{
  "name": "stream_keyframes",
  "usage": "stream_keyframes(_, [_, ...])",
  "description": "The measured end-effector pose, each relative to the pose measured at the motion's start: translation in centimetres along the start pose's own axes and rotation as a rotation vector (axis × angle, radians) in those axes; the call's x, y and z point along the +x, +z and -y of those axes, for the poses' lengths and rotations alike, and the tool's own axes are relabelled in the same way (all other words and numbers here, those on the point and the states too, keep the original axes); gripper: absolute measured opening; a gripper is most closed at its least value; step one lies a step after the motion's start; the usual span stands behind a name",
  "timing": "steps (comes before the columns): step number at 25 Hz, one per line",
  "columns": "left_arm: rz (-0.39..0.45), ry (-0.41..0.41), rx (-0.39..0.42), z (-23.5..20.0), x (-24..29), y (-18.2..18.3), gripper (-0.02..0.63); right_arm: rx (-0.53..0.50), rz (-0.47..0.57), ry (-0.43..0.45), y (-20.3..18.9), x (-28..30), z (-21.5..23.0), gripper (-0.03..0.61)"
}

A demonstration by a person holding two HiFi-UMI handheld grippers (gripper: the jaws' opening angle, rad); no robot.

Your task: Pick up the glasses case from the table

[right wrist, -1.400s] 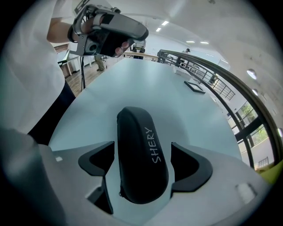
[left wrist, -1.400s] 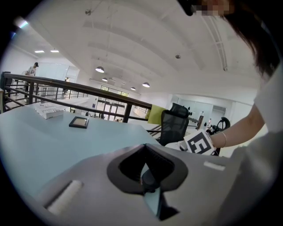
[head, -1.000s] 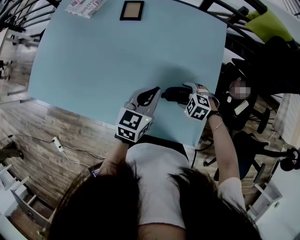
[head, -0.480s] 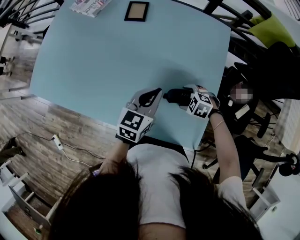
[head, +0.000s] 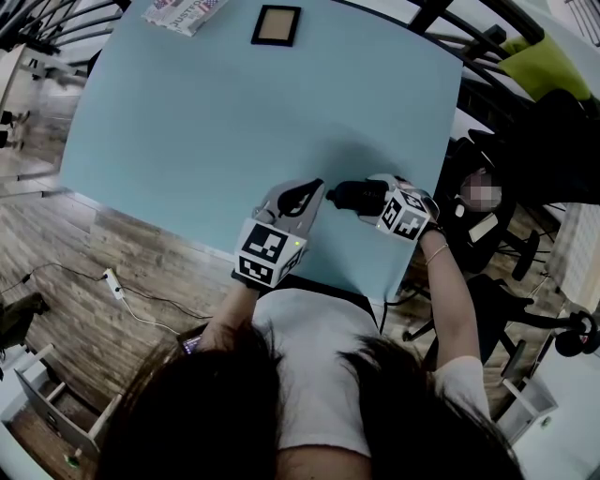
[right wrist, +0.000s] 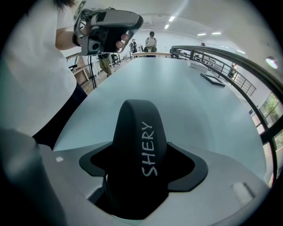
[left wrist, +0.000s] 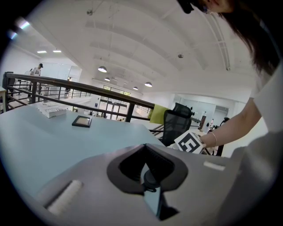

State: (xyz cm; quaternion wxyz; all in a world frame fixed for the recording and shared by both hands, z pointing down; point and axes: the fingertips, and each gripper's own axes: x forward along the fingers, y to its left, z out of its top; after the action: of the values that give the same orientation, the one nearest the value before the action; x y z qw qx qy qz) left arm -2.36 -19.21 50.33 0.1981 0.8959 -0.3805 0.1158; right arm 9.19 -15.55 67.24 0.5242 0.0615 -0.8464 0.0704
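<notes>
The black glasses case (right wrist: 141, 150), lettered SHERY, stands on edge between the jaws of my right gripper (right wrist: 140, 181), which is shut on it. In the head view the case (head: 352, 195) pokes left out of the right gripper (head: 367, 199) over the near right part of the light blue table (head: 234, 122). Whether the case touches the tabletop cannot be told. My left gripper (head: 311, 190) hangs just left of the case, tips pointing at it. Its jaws are shut with nothing in them (left wrist: 145, 152).
A small dark picture frame (head: 277, 25) and a white printed packet (head: 183, 11) lie at the table's far edge. Black office chairs (head: 497, 225) stand right of the table, past its right edge. A dark railing (left wrist: 66, 84) runs behind the table.
Almost nothing: the right gripper stays shut on the case and has drifted slightly right. The left gripper keeps its place beside it.
</notes>
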Motion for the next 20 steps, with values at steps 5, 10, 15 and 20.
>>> stream_keyframes(5, [0.000, 0.003, 0.001, -0.2, 0.0, 0.1, 0.057, -0.004, 0.020, -0.002, 0.1, -0.2, -0.2, 0.347])
stream_keyframes(10, [0.004, 0.010, -0.002, -0.6, -0.2, 0.3, 0.057, -0.004, 0.013, 0.002, 0.2, -0.2, -0.4, 0.333])
stream_keyframes(15, [0.012, 0.017, -0.004, -0.8, -0.3, 0.5, 0.057, -0.059, -0.001, -0.008, 0.8, -0.3, -0.7, 0.327])
stream_keyframes(20, [0.023, 0.020, -0.002, -0.7, -0.6, 0.9, 0.057, -0.149, 0.004, -0.073, 1.7, -1.1, -0.2, 0.325])
